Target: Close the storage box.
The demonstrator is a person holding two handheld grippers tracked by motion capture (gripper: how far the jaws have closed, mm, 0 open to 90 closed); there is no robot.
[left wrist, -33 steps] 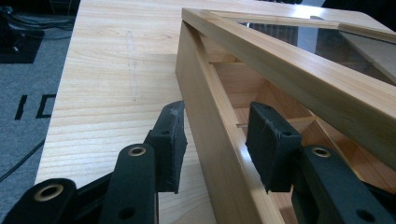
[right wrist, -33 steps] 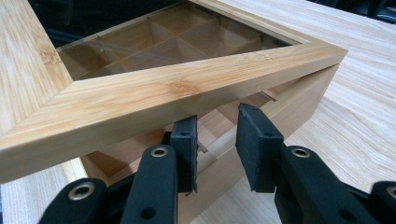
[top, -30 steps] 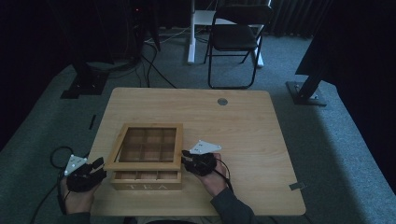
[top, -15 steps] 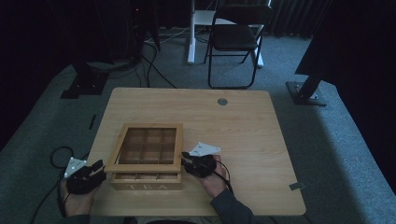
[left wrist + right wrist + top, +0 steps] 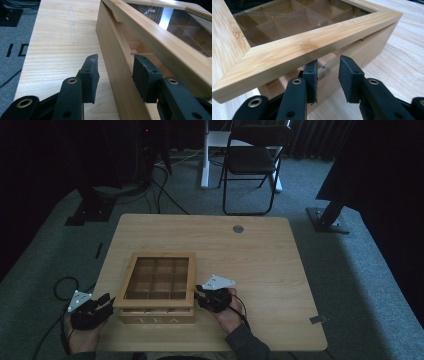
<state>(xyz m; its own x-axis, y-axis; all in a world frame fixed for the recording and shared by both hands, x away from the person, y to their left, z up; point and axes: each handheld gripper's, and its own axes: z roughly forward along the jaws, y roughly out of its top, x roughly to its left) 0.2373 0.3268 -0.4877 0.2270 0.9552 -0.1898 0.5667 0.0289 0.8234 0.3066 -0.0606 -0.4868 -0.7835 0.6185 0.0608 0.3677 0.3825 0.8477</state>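
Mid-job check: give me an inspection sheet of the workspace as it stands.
Surface: wooden table, round grommet at rear.
Job's things: tea box near front edge; glass lid ajar.
Clutter: small grey tab at right front corner.
Grippers: left gripper open, astride the box's left wall; right gripper closed on the right wall, under the lid.
Cables: cable looped on floor, left.
Surroundings: folding chair, carpet, dark stands.

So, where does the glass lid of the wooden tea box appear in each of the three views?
High view: the glass lid lies left of centre, near the table's front edge.
Left gripper view: upper right, running diagonally.
Right gripper view: across the upper half, raised above the box.
Shared landmark: the light wooden table, around the box.
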